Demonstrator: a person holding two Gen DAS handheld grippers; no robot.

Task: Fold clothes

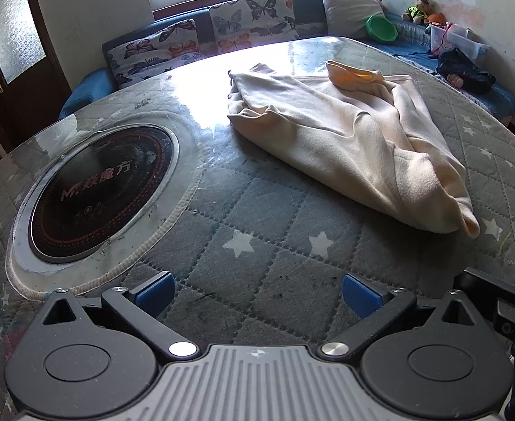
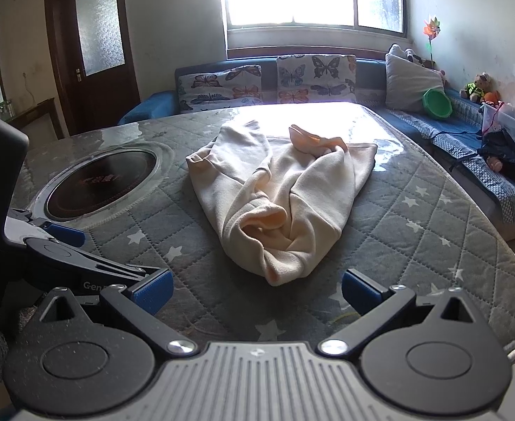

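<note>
Wide quilted tabletop point(image 2: 415, 217) fills both views, star-patterned, with a round induction hob point(image 1: 99, 193) sunk in at ten o'clock. Dead centre, at twelve o'clock from the right wrist camera, lies the cream garment point(image 2: 278, 196), rumpled and bunched, its peach lining showing at the near opening and far end. My read: folding has barely begun, with no crisp folds yet and spreading and smoothing still ahead. Right gripper point(image 2: 257, 289) hovers low just short of the near hem, jaws spread wide, empty. Left gripper point(image 1: 257, 291) hangs over bare quilt, garment off at one o'clock, likewise wide open, holding nothing.
</note>
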